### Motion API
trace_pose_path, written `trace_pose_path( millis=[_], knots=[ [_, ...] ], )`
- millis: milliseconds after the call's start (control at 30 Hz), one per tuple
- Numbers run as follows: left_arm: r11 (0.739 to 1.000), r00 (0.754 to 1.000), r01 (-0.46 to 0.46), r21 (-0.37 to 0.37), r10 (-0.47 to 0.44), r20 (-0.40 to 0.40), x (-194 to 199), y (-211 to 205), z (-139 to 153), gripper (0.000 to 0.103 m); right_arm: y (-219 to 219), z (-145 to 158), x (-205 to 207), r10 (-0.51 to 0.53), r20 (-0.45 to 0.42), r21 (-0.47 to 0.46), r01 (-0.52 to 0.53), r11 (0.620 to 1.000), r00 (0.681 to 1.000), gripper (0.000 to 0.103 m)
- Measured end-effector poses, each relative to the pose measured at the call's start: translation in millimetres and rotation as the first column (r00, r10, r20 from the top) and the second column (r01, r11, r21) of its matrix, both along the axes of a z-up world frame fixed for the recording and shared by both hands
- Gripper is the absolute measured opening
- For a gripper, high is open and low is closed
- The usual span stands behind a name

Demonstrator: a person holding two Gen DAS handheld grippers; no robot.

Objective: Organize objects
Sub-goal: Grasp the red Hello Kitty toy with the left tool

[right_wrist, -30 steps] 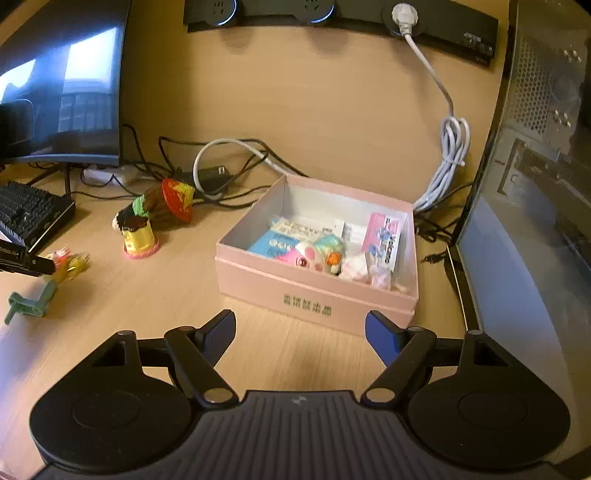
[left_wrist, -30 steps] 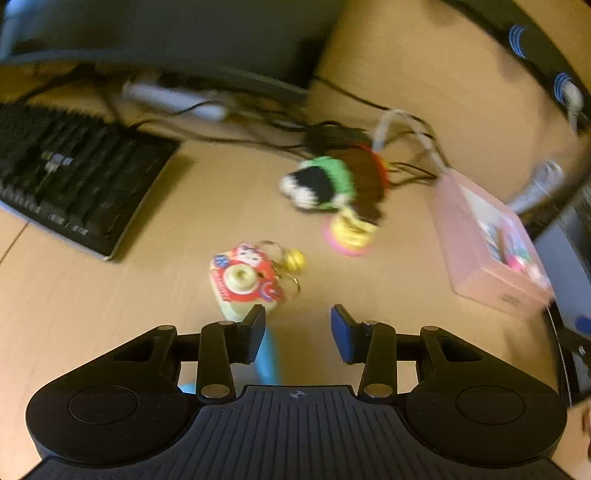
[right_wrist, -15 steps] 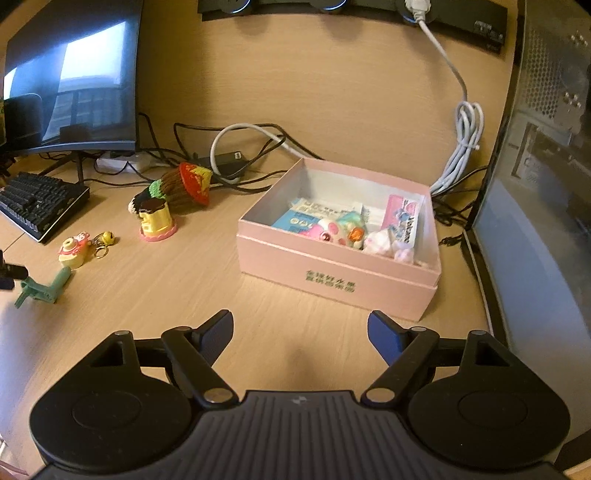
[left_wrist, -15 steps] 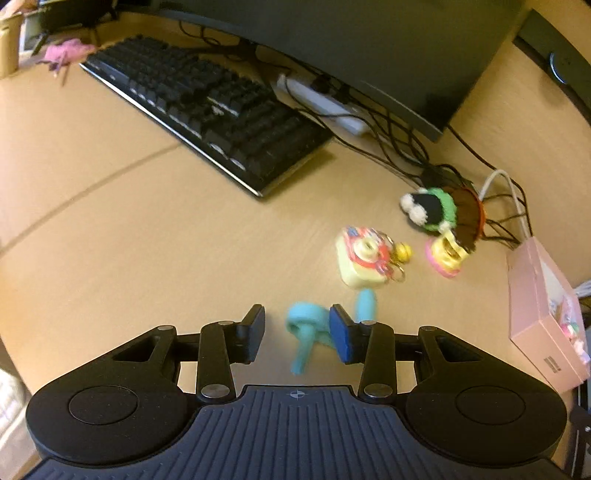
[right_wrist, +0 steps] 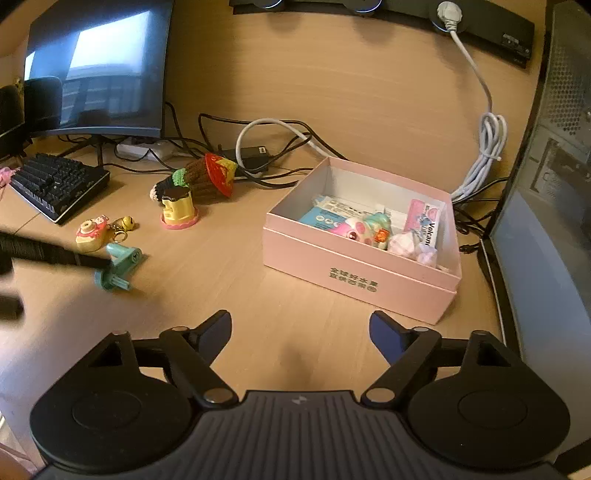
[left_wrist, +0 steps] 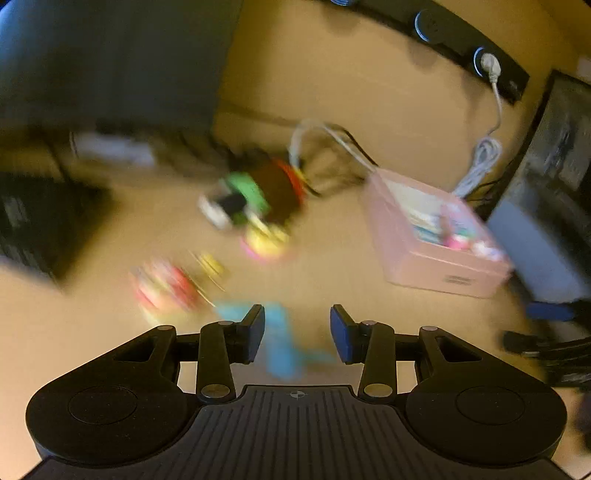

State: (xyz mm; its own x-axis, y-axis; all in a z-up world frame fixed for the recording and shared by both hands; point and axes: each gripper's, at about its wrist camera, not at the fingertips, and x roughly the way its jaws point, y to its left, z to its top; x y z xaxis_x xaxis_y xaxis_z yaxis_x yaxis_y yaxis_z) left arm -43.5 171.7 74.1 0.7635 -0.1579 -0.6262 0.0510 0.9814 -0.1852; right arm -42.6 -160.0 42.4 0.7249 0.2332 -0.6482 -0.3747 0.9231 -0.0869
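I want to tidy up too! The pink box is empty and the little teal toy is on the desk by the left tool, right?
Not quite: the pink box is not empty. The right wrist view shows packets and small toys inside. The teal toy does lie on the desk by the left tool.

Wooden desk [right_wrist: 295, 295], light grain, warm yellowish light. Wood-panel wall [right_wrist: 332, 74] behind it. Dark monitor [right_wrist: 99, 70] at back left, its screen reflecting a bright window. Black keyboard [right_wrist: 55, 184] in front of it. Black power strip [right_wrist: 480, 18] on the wall, white plug with coiled cable [right_wrist: 487, 147] hanging down. Black cables [right_wrist: 221, 147] tangled at the desk's back edge. PC case [right_wrist: 554, 166] at right. Left wrist view heavily blurred.
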Motion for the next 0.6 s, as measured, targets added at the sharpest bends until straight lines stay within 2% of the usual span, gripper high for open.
trace_pose_path(
  millis=[33,100,167,233,333,467,533,600],
  knots=[
    [0.997,1.000,-0.014,0.071,0.013,0.007,5,9,2,0.043,-1,-1,-1,-0.006,-0.004,-0.001,0.006,1.000,1.000,0.084],
    [0.990,0.997,-0.065,0.125,0.069,-0.024,18,29,3,0.043,-4,-2,-2,-0.017,-0.013,-0.005,0.017,1.000,1.000,0.084],
    [0.983,0.980,-0.161,0.085,0.169,-0.101,31,53,0,0.043,-6,-4,-5,-0.032,-0.019,-0.006,0.032,0.999,0.999,0.084],
    [0.975,0.961,-0.221,-0.005,0.217,-0.172,32,73,-7,0.043,-7,-5,-8,-0.048,-0.022,-0.007,0.048,0.999,0.999,0.084],
    [0.976,0.966,-0.173,-0.135,0.141,-0.216,29,69,-21,0.043,-8,-6,-12,-0.075,-0.024,-0.006,0.075,0.997,0.997,0.084],
    [0.969,0.971,-0.078,-0.234,0.021,-0.237,38,43,-35,0.043,-8,-9,-14,-0.096,-0.041,-0.016,0.096,0.995,0.995,0.084],
    [0.980,0.982,-0.020,-0.198,-0.018,-0.190,34,33,-28,0.043,-4,-9,-16,-0.096,-0.039,-0.026,0.095,0.995,0.995,0.084],
    [0.996,0.991,0.014,-0.085,-0.025,-0.128,27,30,-20,0.043,-1,-7,-19,-0.093,-0.034,-0.028,0.092,0.995,0.995,0.084]
  ],
)
